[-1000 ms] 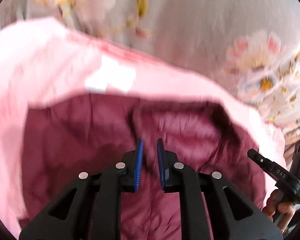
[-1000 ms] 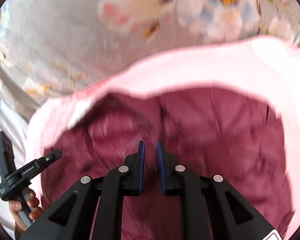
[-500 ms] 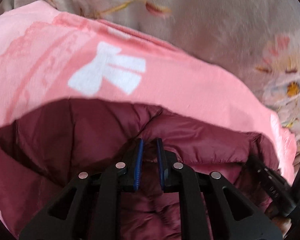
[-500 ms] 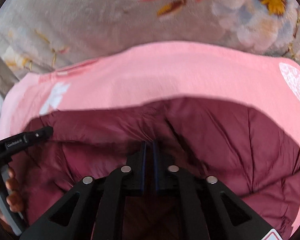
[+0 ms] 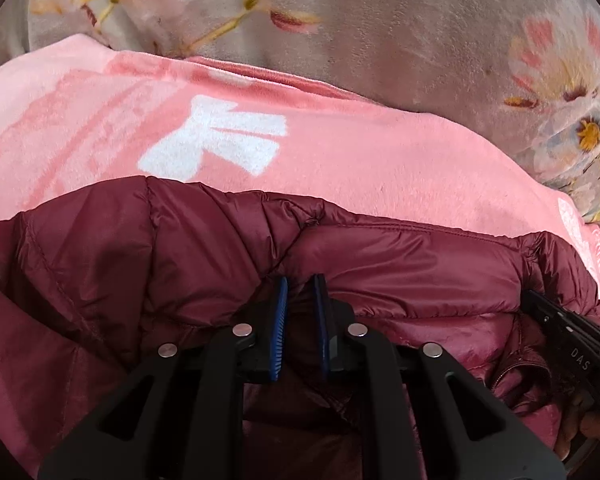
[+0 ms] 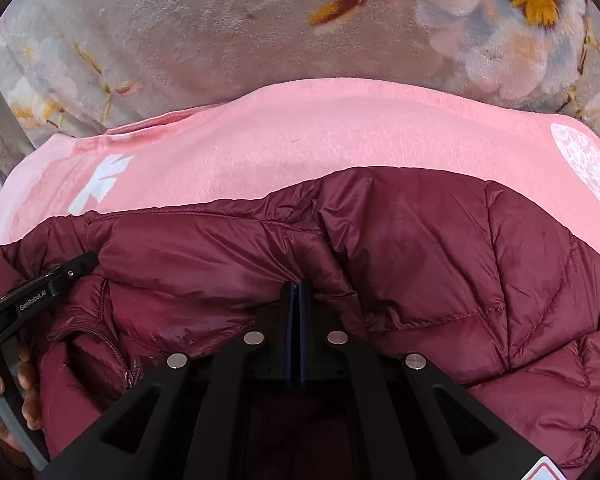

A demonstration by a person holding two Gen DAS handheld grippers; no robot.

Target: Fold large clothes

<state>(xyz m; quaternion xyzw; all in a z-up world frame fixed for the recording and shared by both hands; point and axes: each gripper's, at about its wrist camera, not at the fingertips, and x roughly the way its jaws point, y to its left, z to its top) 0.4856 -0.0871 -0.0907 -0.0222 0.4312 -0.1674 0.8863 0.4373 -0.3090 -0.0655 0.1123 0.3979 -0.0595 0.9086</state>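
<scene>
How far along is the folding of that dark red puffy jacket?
One fold looks done: the maroon jacket lies doubled over on the pink blanket. In hand: the left gripper and right gripper both pinch its folded edge, right jaws closed tight. Left: letting go, perhaps folding it smaller; sleeves can't be seen.

Black hand-held gripper (image 5: pixel 300 292), blue pads (image 5: pixel 281 328), silver screws.
</scene>
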